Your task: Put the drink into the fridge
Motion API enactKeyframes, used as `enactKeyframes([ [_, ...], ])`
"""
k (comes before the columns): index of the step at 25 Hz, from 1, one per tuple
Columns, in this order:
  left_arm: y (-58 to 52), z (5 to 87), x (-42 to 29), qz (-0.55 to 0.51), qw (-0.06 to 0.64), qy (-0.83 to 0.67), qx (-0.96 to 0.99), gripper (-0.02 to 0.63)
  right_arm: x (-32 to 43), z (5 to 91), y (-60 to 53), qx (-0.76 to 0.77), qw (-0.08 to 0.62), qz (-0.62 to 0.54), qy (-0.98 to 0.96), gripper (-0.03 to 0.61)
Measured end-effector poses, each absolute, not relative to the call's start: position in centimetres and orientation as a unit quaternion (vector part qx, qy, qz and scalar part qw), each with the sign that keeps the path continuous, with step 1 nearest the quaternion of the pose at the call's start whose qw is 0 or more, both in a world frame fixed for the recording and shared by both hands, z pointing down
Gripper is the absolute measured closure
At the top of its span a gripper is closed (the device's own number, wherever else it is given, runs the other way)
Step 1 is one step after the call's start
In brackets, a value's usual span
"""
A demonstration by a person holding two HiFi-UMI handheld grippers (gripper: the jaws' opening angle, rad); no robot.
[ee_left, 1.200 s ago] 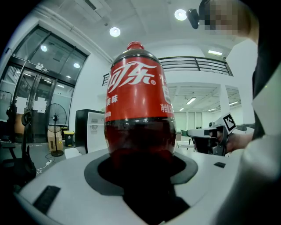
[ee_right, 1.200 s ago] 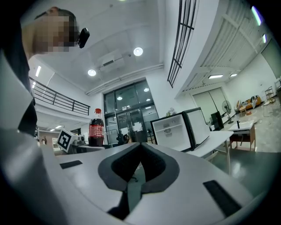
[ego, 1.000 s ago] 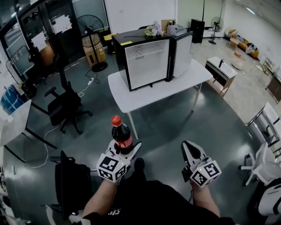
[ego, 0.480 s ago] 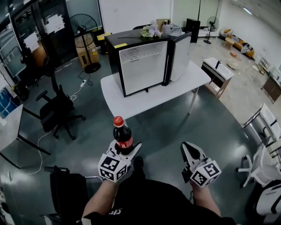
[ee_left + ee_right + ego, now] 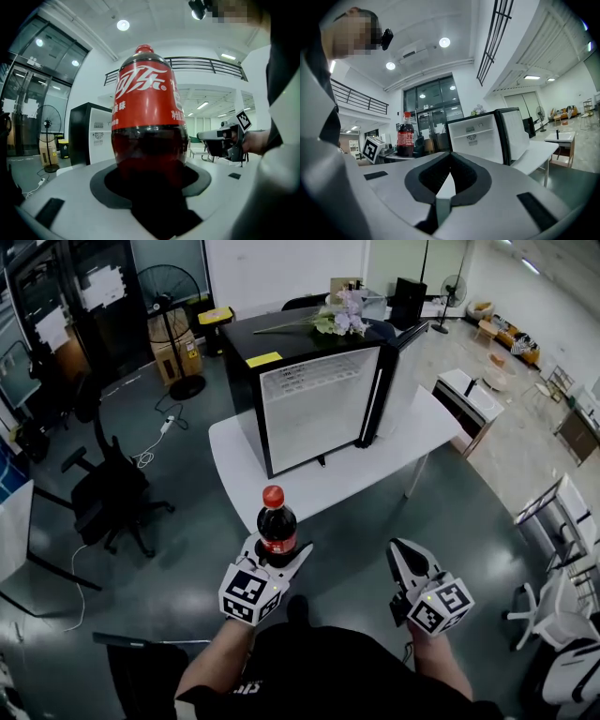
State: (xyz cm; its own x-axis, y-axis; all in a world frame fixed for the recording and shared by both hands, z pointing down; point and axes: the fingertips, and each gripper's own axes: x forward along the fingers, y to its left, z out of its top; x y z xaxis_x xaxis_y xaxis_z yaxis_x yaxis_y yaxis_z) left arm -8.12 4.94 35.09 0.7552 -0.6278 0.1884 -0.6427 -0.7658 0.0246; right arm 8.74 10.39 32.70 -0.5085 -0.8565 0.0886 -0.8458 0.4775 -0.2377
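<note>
A cola bottle (image 5: 277,526) with a red cap and red label stands upright in my left gripper (image 5: 277,557), which is shut on its lower body. The bottle (image 5: 149,117) fills the left gripper view. My right gripper (image 5: 401,555) is level with it on the right, shut and holding nothing. A black mini fridge (image 5: 319,399) stands on a white table (image 5: 242,460) ahead, its door (image 5: 398,371) swung open to the right and its white inside showing. From the right gripper view, both the bottle (image 5: 405,133) and the fridge (image 5: 480,136) show.
A black office chair (image 5: 103,493) stands left of the table, with a floor fan (image 5: 169,296) and a cardboard box behind it. Flowers (image 5: 342,320) lie on the fridge top. A small white desk (image 5: 469,390) and white chairs (image 5: 562,606) are on the right.
The fridge and table have come nearer and more to the centre of the head view. Both grippers keep their pose, and the bottle stays in the left one.
</note>
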Motion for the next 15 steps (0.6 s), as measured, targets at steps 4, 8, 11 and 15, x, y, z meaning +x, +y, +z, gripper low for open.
enactKeyframes([
  [4,-0.8,34.8,-8.6,0.087,0.042,-0.321,0.942,0.345,7.0,32.0,4.3,-0.501,0.019,-0.128,0.856,0.563],
  [8,-5.0,35.3,-9.0,0.085,0.045,-0.312,0.945,0.345,5.5,32.3,0.5,-0.497,0.011,-0.131,0.858,0.563],
  [11,-7.2,35.9,-8.7,0.088,0.049,-0.311,0.945,0.345,5.8,32.9,-1.2,-0.500,0.007,-0.137,0.855,0.563],
  [15,-9.0,35.8,-7.3,0.085,0.053,-0.315,0.944,0.345,7.9,33.3,-3.1,-0.502,0.007,-0.141,0.854,0.563],
])
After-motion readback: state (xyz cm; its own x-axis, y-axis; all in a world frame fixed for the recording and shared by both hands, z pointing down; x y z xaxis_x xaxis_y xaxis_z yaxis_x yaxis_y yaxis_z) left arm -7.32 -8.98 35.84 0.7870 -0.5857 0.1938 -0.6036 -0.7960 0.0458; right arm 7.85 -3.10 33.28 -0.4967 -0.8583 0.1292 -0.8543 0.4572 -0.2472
